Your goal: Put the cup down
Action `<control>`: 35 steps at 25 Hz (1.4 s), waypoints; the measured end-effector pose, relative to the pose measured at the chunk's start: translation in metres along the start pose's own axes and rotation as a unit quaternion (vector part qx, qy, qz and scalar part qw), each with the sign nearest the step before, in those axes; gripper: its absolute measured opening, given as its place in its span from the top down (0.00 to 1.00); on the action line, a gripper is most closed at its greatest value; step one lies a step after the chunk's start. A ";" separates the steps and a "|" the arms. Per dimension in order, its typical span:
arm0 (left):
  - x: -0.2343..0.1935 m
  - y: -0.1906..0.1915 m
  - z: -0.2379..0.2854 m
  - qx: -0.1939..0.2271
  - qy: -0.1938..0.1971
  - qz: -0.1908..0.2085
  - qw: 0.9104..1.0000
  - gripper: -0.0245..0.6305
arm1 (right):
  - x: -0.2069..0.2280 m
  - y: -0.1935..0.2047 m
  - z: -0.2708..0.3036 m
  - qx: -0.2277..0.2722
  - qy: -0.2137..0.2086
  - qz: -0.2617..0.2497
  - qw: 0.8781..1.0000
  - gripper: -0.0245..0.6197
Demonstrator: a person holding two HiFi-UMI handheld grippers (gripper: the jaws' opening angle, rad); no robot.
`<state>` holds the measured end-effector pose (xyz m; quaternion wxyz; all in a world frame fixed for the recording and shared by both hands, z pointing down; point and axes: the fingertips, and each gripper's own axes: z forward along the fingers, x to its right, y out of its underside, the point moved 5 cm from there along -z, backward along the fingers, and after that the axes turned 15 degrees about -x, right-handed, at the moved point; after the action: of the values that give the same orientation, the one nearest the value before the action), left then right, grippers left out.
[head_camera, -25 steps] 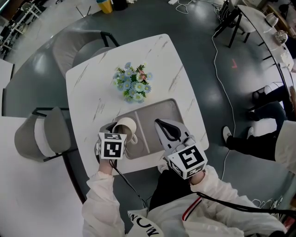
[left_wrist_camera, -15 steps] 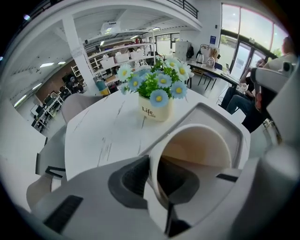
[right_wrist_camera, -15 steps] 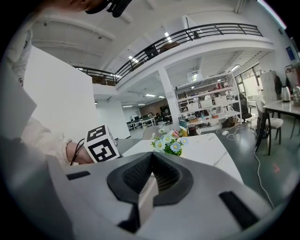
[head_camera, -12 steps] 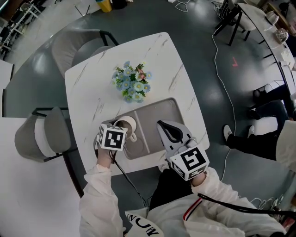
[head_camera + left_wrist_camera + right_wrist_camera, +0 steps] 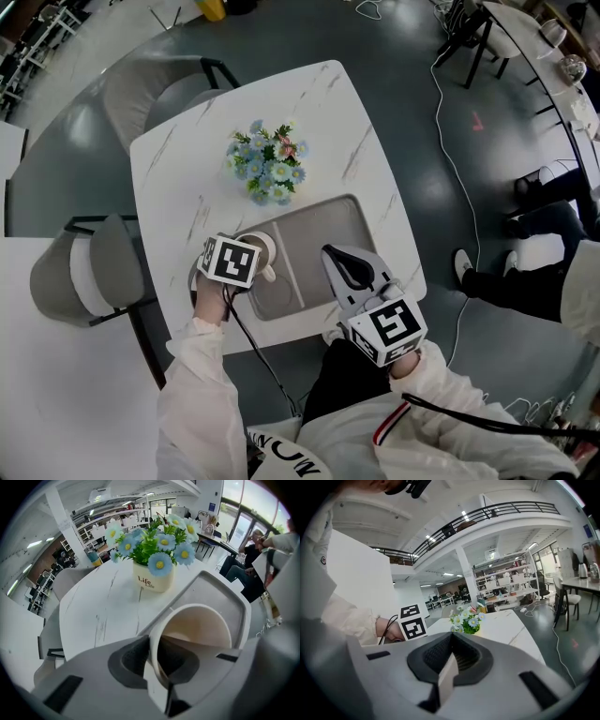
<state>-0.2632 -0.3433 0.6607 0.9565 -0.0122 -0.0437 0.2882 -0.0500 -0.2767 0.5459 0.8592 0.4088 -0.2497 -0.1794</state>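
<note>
A cream cup (image 5: 262, 247) hangs at the left end of the grey tray (image 5: 323, 234), mostly hidden under the marker cube of my left gripper (image 5: 249, 257). In the left gripper view the jaws are shut on the near rim of the cup (image 5: 197, 632), one inside and one outside. The cup's mouth tilts away over the tray (image 5: 225, 590). My left gripper (image 5: 159, 660) shows only its two jaws here. My right gripper (image 5: 336, 257) rests over the tray's right front part, shut and holding nothing. In its own view the right gripper (image 5: 452, 644) has its jaws closed together.
A pot of blue flowers (image 5: 268, 167) stands on the white marble table (image 5: 187, 178) behind the tray, also seen as the flowers (image 5: 154, 550). Grey chairs (image 5: 89, 272) flank the table's left side. A seated person (image 5: 525, 277) and floor cables lie to the right.
My left gripper has moved slightly forward and right with the cup, so its marker cube now covers more of the cup. The right gripper has barely moved.
</note>
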 end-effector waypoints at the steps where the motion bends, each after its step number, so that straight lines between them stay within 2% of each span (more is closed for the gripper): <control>1: -0.001 0.000 0.000 -0.003 0.001 0.000 1.000 0.89 | 0.000 0.001 0.000 0.000 -0.001 0.002 1.000 0.95; 6: -0.003 -0.002 0.000 -0.009 0.002 0.001 1.000 0.89 | 0.001 0.002 -0.004 -0.002 0.003 0.006 1.000 0.95; 11: 0.002 -0.003 0.006 -0.019 0.024 -0.002 1.000 0.89 | 0.005 0.007 -0.003 -0.004 0.001 0.017 1.000 0.95; 18: 0.001 -0.002 0.009 -0.021 0.027 -0.003 0.999 0.89 | 0.004 0.013 -0.002 -0.007 0.000 0.023 1.000 0.95; 30: -0.003 0.004 0.011 -0.007 0.030 -0.023 0.999 0.89 | 0.001 0.015 -0.005 -0.003 -0.006 0.023 1.000 0.95; 35: -0.002 0.004 0.011 -0.005 0.030 -0.017 0.999 0.89 | 0.001 0.018 -0.008 -0.004 -0.005 0.023 1.000 0.95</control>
<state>-0.2682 -0.3411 0.6716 0.9621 -0.0248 -0.0171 0.2711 -0.0431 -0.2615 0.5559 0.8637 0.3985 -0.2622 -0.1628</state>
